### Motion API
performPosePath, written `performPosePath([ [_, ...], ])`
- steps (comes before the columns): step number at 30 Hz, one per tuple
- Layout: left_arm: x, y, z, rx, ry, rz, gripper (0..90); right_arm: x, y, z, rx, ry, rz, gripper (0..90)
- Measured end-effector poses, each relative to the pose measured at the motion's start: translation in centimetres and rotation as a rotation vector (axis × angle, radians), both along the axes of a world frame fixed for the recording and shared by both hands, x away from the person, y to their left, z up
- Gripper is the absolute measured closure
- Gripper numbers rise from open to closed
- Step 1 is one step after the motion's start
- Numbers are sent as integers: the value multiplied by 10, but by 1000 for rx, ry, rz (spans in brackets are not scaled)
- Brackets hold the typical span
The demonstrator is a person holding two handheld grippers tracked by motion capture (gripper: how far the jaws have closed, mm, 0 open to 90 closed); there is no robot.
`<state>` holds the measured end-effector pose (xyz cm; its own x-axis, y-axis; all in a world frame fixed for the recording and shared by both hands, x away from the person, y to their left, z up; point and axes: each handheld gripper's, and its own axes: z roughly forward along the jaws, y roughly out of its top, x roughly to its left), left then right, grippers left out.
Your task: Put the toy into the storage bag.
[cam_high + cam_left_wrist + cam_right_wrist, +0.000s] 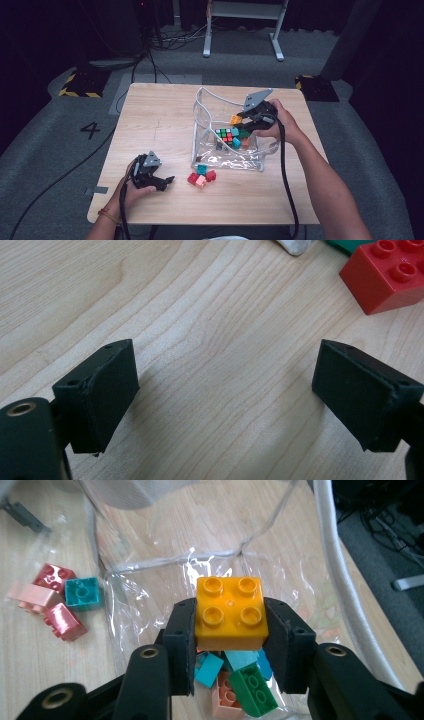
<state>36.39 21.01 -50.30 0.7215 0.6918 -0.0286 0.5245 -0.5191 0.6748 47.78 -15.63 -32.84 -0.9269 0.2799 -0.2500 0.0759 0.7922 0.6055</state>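
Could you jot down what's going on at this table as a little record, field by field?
Work in hand: toy bricks going into a clear bag
Right gripper: shut on an orange brick, held above the bag
Clear bag: open on the wooden table, holding several bricks and a colourful cube
Left gripper: open, nothing between its jaws, low over the table
Loose bricks: red, pink and teal, on the table beside the bag
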Motion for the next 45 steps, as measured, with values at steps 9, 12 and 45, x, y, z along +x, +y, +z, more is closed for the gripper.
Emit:
performPosePath([
  [9, 0, 0, 0, 0, 0, 0, 114, 11, 7, -14, -125, 7, -27, 591],
  [12, 0, 0, 0, 0, 0, 0, 114, 15, 3, -19, -170, 26, -43, 591],
  [45, 0, 0, 0, 0, 0, -1, 114, 9, -59, -15, -114, 44, -103, 514],
])
